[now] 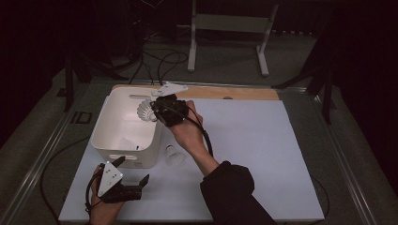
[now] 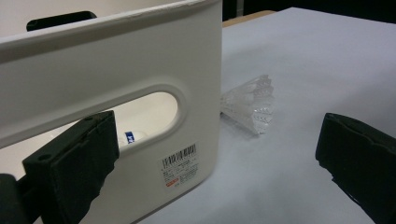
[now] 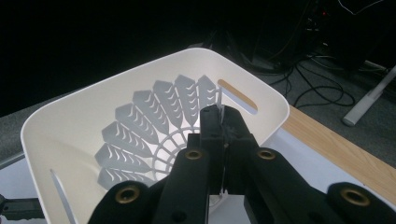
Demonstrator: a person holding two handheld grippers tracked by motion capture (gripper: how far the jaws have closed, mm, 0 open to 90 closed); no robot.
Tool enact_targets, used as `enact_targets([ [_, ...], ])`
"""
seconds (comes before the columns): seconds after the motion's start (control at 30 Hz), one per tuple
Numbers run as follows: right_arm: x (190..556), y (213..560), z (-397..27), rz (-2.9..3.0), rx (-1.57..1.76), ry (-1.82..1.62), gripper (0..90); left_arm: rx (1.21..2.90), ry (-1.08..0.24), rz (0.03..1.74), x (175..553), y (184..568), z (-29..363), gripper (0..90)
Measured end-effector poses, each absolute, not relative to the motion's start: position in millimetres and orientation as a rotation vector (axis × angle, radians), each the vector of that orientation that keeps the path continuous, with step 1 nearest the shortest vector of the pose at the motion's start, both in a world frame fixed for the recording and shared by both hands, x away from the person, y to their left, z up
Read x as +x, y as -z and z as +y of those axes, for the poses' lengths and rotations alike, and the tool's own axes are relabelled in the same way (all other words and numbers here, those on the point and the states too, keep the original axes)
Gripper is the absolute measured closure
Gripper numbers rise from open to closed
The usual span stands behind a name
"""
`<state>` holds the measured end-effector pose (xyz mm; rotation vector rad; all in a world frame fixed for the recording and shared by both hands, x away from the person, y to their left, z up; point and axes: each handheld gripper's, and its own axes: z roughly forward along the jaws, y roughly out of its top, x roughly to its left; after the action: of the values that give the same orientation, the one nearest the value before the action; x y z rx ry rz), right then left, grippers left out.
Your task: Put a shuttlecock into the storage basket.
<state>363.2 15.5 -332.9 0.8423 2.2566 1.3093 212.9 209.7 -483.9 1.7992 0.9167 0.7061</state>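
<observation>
**Shuttlecock held over the bin, release pending**

High view. The right hand-held gripper (image 1: 157, 111) is clamped on a white shuttlecock (image 1: 146, 111) and holds it above the right-hand rim of the white bin (image 1: 109, 136), over the bin's interior. A second shuttlecock (image 1: 174, 155) lies on the pale desk (image 1: 263, 150) just beside the bin's near right corner. The left hand-held gripper (image 1: 136, 180) rests low on the desk in front of the bin, its jaws apart and holding nothing.

Left gripper view. The two black jaws stand wide apart, with the bin's slotted end wall (image 2: 140, 93) close ahead between them and to the left. The shuttlecock on the desk (image 2: 250, 108) lies on its side beyond the bin's corner. A label with a barcode (image 2: 180, 164) sits low on the wall.

Right gripper view. The jaws of the right hand-held gripper (image 3: 219, 123) are together on the rim of the feathered skirt (image 3: 154, 128), which fans out ahead of them over the open bin (image 3: 60, 140).

Judgement. The step in hand appears to be the drop into the bin. The next move calls for parting the right jaws while the skirt is inside the rim line, so that the shuttlecock falls in and does not catch on the edge; the one on the desk seems left to fetch afterwards.
</observation>
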Motion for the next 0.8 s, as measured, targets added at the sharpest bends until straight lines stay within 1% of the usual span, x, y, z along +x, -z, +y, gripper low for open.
enact_targets([
  [0.67, 368.6, 334.7, 30.9, 2.288, 0.828, -1.339, 89.2, 1.793, -0.706, 0.918, 212.8, 483.7, 210.1, 0.0],
  [0.7, 368.6, 334.4, 32.1, 2.289, 0.838, -1.343, 86.1, 1.795, -0.707, 0.918, 212.8, 483.7, 210.2, 0.0],
  [0.73, 368.6, 334.4, 32.1, 2.289, 0.838, -1.343, 86.1, 1.794, -0.707, 0.918, 212.7, 483.7, 210.1, 0.0],
  [0.77, 369.9, 334.1, 32.0, 2.290, 0.843, -1.380, 64.3, 1.797, -0.707, 0.917, 212.8, 483.6, 210.3, 0.0],
  [0.8, 369.9, 334.1, 32.0, 2.290, 0.843, -1.380, 64.3, 1.797, -0.707, 0.917, 212.8, 483.6, 210.3, 0.0],
])
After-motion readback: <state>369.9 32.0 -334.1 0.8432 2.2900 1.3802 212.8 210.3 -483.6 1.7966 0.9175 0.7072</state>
